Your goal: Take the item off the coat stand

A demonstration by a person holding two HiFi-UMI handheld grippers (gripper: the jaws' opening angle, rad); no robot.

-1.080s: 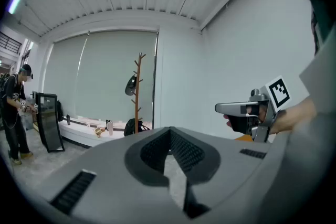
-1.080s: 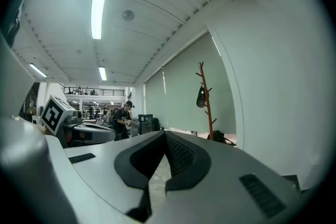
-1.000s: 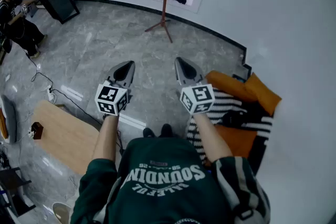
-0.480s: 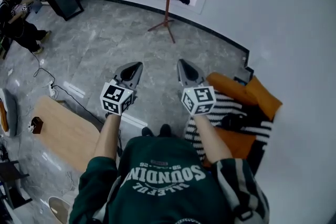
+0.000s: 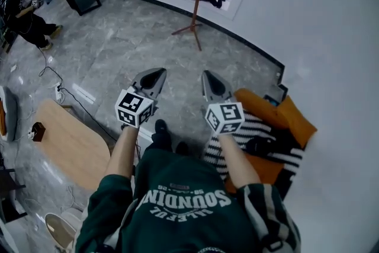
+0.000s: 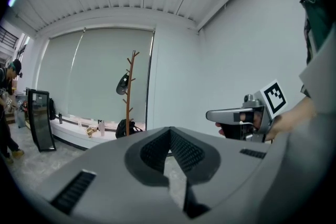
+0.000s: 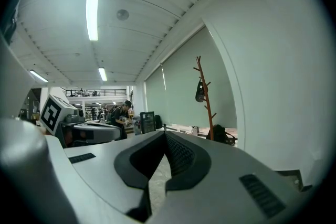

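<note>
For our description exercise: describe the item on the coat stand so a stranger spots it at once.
Before the big window stands a brown coat stand. The item hangs high on it: small and dark, unlike the black bag down on the ledge.

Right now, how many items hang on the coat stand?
1: a dark item on an upper peg of the coat stand, left of the pole in both gripper views. Head view crops the stand's top, so more may be hidden.
</note>
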